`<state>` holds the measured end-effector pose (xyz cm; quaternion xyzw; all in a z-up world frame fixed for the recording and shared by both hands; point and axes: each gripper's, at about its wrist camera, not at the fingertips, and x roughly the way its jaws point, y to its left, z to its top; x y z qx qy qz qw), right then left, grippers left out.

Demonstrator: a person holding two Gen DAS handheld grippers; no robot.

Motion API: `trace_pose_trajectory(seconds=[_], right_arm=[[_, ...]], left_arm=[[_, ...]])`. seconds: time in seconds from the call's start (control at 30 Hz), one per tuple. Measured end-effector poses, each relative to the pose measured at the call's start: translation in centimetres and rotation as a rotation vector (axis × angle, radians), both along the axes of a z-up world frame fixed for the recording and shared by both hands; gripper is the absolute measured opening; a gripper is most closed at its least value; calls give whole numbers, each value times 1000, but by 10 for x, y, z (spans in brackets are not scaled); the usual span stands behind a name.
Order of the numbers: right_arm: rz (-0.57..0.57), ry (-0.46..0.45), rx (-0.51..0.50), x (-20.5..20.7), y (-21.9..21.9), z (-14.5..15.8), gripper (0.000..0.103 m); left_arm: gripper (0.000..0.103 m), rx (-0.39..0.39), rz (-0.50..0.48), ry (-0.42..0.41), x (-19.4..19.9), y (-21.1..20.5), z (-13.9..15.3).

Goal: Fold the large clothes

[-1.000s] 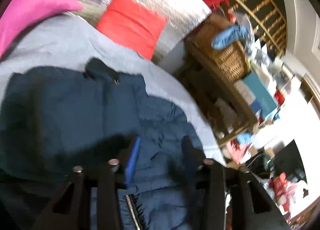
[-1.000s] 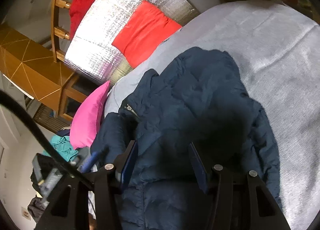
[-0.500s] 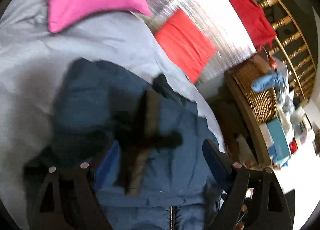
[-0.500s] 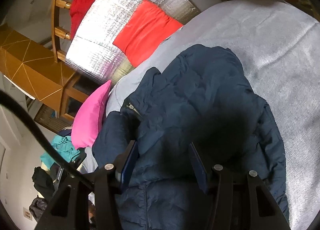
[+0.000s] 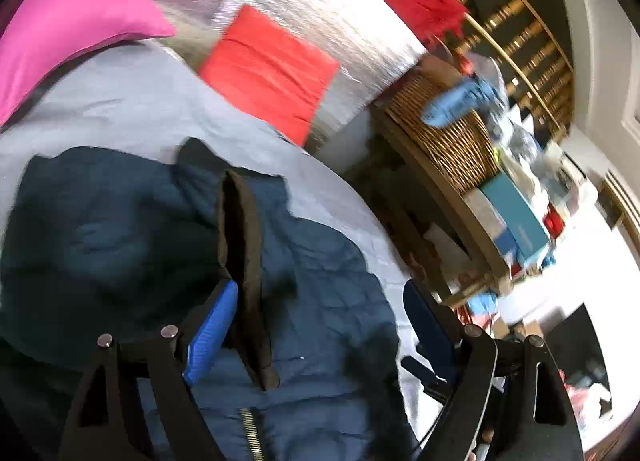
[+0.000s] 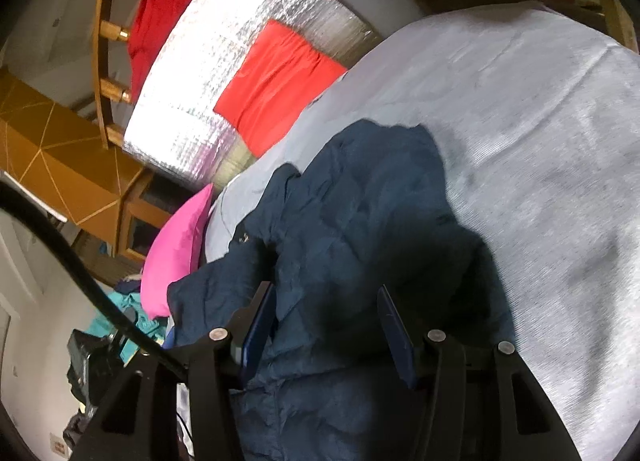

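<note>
A navy puffer jacket (image 5: 120,229) lies spread on a grey bed sheet (image 5: 120,101), with a dark collar or placket strip (image 5: 244,245) standing up along its middle and a zipper (image 5: 250,433) at the bottom. My left gripper (image 5: 320,321) is open wide just above the jacket, its blue pad beside the strip. In the right wrist view the jacket (image 6: 360,221) lies rumpled on the sheet (image 6: 520,121). My right gripper (image 6: 326,325) is open over the fabric, holding nothing.
A pink pillow (image 5: 68,21) and a red cushion (image 5: 268,65) lie at the bed's head against a silver foil panel (image 5: 320,1). A wicker basket (image 5: 448,133) and cluttered shelves stand to the right of the bed. Clothes (image 6: 128,309) lie on the floor.
My left gripper has opened wide and swung over the jacket; the dark collar strip now stands between its fingers. The right gripper has drifted slightly, still open over the jacket.
</note>
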<state>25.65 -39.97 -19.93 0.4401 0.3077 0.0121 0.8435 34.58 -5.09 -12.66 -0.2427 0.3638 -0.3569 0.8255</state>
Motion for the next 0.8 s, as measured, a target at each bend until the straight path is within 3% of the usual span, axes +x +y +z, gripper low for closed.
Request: trace_pose_trajectory(seconds=[0.3, 0.47, 0.63, 0.8], right_arm=[[-44, -3, 2, -17, -26, 0, 56], [-61, -6, -1, -25, -33, 1, 56], [-57, -26, 1, -24, -31, 6, 56], [-22, -48, -31, -11, -25, 12, 51]], left_arm=[[85, 12, -184, -110, -37, -82, 31], [85, -8, -234, -161, -55, -85, 56], [86, 21, -84, -177, -40, -35, 63], [86, 194, 173, -22, 1, 28, 18]])
